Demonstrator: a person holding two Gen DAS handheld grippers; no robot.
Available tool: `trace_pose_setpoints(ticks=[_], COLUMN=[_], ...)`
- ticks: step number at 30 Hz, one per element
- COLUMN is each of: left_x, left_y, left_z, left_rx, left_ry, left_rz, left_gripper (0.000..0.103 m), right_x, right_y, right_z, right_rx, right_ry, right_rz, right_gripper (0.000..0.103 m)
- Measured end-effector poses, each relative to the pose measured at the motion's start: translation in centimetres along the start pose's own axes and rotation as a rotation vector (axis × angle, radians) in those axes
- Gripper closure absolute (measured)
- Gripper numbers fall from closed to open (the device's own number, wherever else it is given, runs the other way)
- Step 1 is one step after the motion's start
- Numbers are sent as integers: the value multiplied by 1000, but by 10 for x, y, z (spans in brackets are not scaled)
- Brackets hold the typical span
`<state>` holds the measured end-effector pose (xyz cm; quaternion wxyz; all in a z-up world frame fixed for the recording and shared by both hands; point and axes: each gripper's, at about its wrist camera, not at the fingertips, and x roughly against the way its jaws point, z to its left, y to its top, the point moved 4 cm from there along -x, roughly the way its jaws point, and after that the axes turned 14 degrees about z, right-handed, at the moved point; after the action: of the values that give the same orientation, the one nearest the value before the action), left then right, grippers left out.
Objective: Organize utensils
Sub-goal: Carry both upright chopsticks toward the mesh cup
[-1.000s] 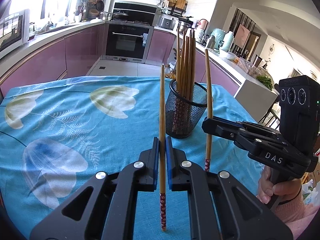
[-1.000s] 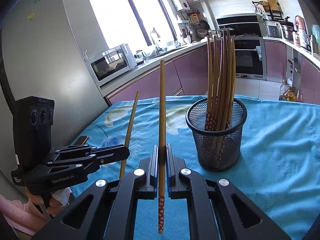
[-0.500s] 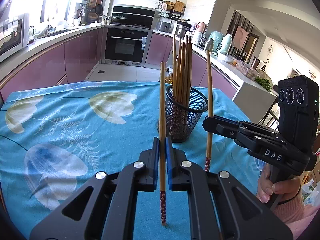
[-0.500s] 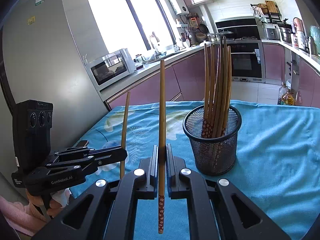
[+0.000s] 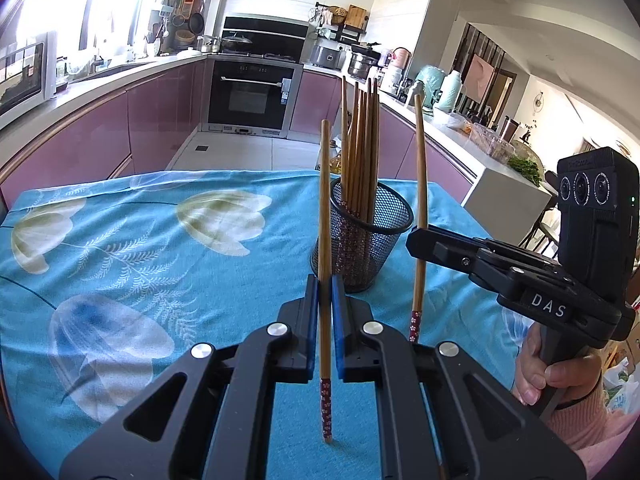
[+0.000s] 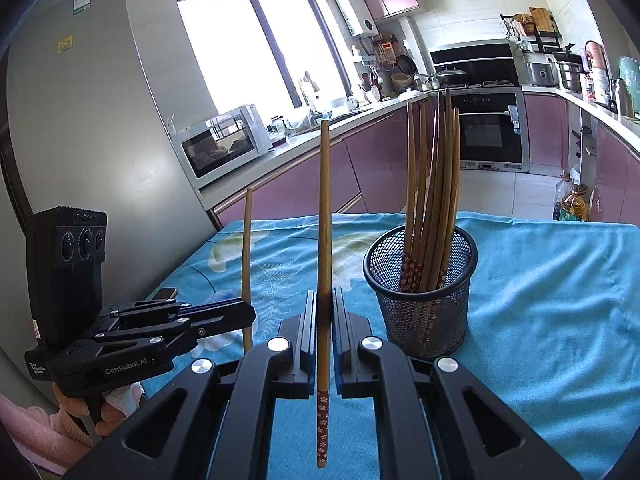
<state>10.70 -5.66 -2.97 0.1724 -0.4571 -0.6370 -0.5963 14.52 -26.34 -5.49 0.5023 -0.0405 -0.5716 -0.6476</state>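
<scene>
With one chopstick (image 5: 325, 216) pinched upright in the left gripper (image 5: 325, 304) and another chopstick (image 6: 323, 220) clamped upright in the right gripper (image 6: 324, 312), both patterned ends down, lift each clear above the mesh holder (image 6: 422, 304). From the right wrist, sits at two o'clock on the blue tablecloth (image 6: 560, 300), already bristling with sticks; lower vertically into a gap, then release.

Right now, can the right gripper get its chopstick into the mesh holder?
Probably yes. The right gripper is shut on its chopstick, held upright beside the mesh holder. Nothing lies between them, though the chopsticks already inside crowd the opening.
</scene>
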Motion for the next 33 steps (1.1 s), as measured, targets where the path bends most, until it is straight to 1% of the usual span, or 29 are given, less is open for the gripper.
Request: trace_pose_setpoints(ticks=[33], left_x=[10], left_y=[14], left_z=[-8], left_rx=[-22], left_ry=[-3], left_rz=[-31], left_gripper=[96], right_x=[12], right_y=[13], right_z=[-4], right_rx=[8], right_ry=[-14], right_rz=[-44], right_gripper=[97])
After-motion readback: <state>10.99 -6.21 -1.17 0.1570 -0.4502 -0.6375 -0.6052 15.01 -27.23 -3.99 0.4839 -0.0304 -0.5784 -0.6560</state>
